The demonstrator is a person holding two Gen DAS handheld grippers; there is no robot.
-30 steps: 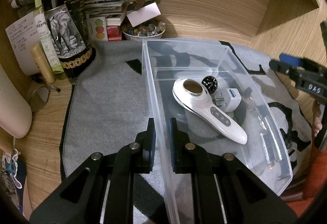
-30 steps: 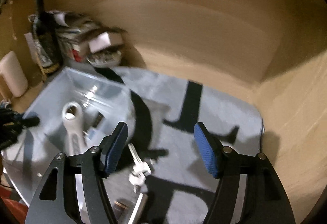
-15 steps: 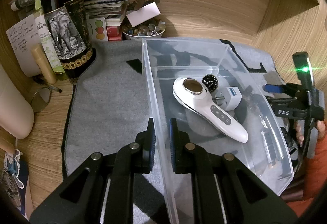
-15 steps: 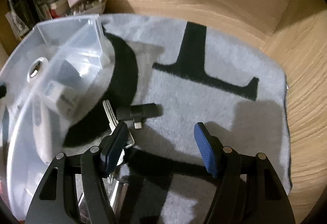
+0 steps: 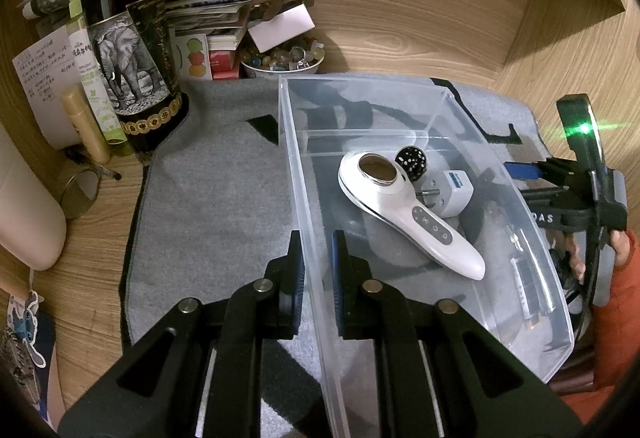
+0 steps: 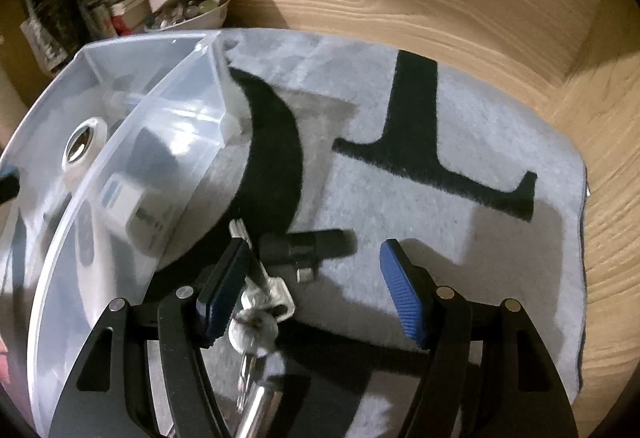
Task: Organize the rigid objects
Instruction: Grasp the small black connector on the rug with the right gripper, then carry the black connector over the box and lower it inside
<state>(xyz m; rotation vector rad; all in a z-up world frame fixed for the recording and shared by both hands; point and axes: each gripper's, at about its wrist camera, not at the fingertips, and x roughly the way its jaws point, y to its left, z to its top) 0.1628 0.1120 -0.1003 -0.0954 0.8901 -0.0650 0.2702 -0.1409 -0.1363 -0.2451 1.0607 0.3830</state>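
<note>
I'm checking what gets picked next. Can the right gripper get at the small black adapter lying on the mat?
Probably yes. The right gripper is open just above the black adapter, with nothing covering it. The keys lie against it by the left finger and may get caught too.

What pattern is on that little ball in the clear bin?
The ball is black with small white speckles, clearest in the left wrist view.

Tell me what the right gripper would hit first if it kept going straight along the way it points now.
Probably the small black adapter lying on the grey mat, just ahead of the right gripper; the keys lie closer, beside its left jaw. Its jaws are open and hold nothing. Depth is hard to judge here.
</note>
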